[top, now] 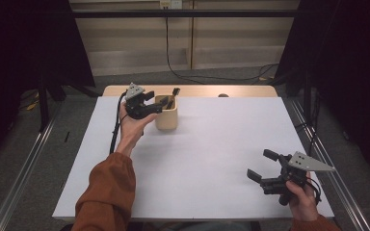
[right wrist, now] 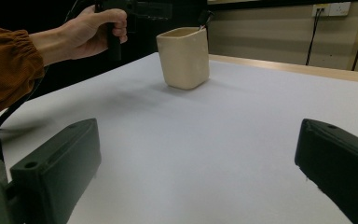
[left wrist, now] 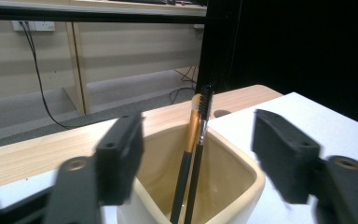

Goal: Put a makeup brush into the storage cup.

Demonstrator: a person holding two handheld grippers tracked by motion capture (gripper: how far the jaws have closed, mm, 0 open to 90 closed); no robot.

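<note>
Left tool (top: 160, 107) stood open above the cup (top: 166, 115), brushes (left wrist: 193, 154) released; withdraw straight up. Right tool (top: 262, 166) open, idle.

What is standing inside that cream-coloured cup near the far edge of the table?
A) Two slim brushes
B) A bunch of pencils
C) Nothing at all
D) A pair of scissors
A: the left gripper view looks into the cream cup and shows two slim brushes leaning together inside it, one with a gold band, one with a dark bristly tip.
</note>
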